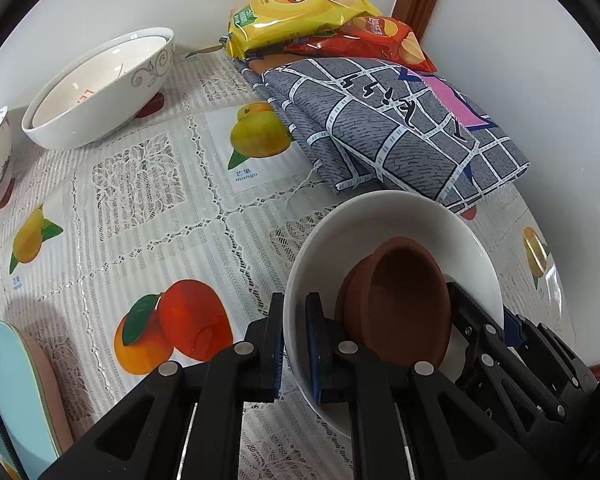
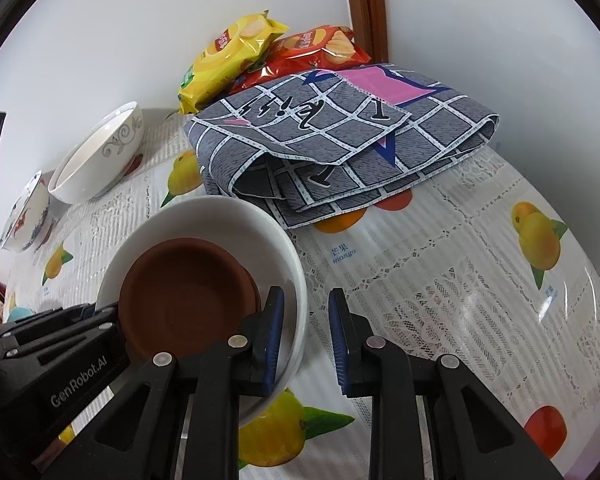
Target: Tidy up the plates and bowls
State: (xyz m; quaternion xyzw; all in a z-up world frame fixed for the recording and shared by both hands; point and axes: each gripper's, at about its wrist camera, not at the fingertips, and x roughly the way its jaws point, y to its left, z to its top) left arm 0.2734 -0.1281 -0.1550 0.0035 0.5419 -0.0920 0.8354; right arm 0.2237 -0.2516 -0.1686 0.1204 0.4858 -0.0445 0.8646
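Two grippers meet at one white bowl (image 1: 400, 224), which I take as the landmark. The left gripper (image 1: 296, 344) has its fingers pinched close on the bowl's near-left rim, one pad outside the wall and one inside, so it grips the bowl. The right gripper (image 2: 302, 340) stands with its jaws spread wide: its left finger (image 2: 274, 336) sits inside the bowl against the wall, while the other hangs outside over the cloth, apart from the rim; it clamps nothing. Inside the white bowl (image 2: 204, 216) lies a brown clay dish (image 2: 184, 296), tilted against the inner wall, with what looks like a second brown rim just behind it. In the left wrist view the same brown clay dish (image 1: 404, 300) leans toward the right gripper's black body.

The bowl rests on a fruit-printed tablecloth (image 1: 148, 184). Just behind the bowl lies a folded grey checked cloth (image 2: 340, 148), its near edge close to the bowl's far rim. Beyond that cloth, against the wall, are a yellow crisp packet (image 2: 228, 56) and a red crisp packet (image 2: 312, 52), overlapping. Far left of the white bowl sits a large patterned bowl (image 1: 100, 88) with another nested in it, and further left a blue-and-red painted bowl (image 2: 28, 212). Near left of the white bowl, at the left view's edge, a pale blue dish (image 1: 16, 392) lies on a pink one.
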